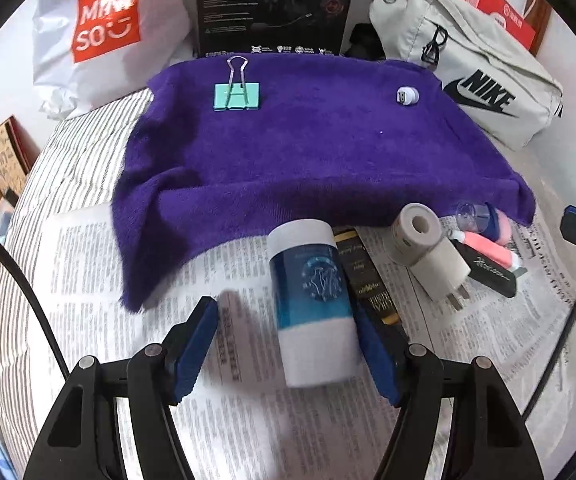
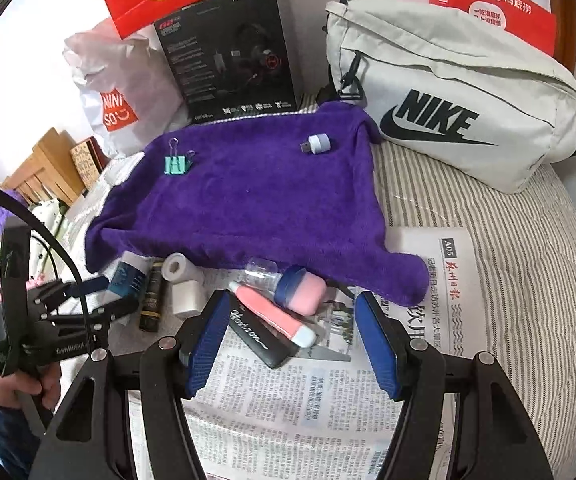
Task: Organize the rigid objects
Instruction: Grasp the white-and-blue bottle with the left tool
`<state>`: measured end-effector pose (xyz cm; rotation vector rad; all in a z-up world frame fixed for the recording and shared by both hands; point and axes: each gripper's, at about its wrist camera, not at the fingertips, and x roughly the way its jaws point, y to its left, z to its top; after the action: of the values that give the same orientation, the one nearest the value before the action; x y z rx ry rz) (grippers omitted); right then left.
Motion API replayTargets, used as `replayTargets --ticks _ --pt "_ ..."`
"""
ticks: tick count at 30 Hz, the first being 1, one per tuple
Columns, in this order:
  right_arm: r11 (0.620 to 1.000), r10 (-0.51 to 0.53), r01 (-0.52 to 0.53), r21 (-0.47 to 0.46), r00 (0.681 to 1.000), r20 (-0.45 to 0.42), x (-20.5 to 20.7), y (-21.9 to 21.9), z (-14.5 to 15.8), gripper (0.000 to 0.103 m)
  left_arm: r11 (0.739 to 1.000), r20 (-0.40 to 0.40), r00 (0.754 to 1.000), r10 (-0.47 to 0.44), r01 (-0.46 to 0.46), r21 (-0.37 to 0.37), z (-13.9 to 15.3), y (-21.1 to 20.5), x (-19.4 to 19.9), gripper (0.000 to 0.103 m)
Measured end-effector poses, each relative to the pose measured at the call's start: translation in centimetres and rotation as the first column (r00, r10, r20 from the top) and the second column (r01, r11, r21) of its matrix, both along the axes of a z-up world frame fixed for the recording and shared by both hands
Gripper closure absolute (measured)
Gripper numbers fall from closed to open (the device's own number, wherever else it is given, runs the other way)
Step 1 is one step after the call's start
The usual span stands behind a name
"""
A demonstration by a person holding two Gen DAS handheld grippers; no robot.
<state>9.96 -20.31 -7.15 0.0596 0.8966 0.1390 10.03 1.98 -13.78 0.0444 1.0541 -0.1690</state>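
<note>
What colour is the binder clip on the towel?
Mint green body with silver wire handles. The binder clip shows best in the left wrist view, on the purple towel.

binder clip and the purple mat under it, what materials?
Binder clip: looks like painted sheet metal, mint body with a smooth sheen, bare shiny wire handles. Purple mat: likely terry or fleece cloth, with a fuzzy matte nap and soft drooping edges.
</note>
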Motion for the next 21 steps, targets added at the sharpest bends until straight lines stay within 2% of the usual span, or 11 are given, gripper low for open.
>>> replayTargets --ticks 2,4,6,8,14,21 --pt "1.0 -0.006 0.006 -0.014 1.0 -0.006 -0.1 -0.2 -0.3 0.039 1.0 0.0 1.0 -0.003 0.003 0.007 -0.3 -0.2 0.5 0.036" --pt "1.0 -0.013 0.013 -0.026 1.0 -0.012 -0.2 -0.5 -0.7 0.039 0.999 0.015 1.0 -0.002 0.001 0.044 -0.4 -0.6 0.8 0.04" --pt "0.999 -0.02 0.019 -0.038 1.0 -0.011 -0.4 -0.8 -1.1 0.039 0.998 0.027 1.0 -0.009 0.008 0.059 -0.5 -0.8 1.1 0.053" --pt "0.999 -0.014 0.013 -0.04 1.0 -0.019 -0.5 -1.1 -1.7 0.039 0.999 0.03 0.999 -0.023 0.021 0.045 -0.3 -0.9 1.2 0.065" --pt "0.999 0.004 -0.006 -0.047 0.999 -0.041 -0.8 -1.3 -3.1 0.039 0.998 0.038 0.999 -0.008 0.006 0.057 -0.3 -1.0 1.7 0.064" --pt "1.0 0.008 -0.009 -0.019 0.998 -0.06 0.5 -0.9 -4.2 0.039 0.999 0.044 0.999 -0.009 0.008 0.033 -0.2 -0.6 1.8 0.067"
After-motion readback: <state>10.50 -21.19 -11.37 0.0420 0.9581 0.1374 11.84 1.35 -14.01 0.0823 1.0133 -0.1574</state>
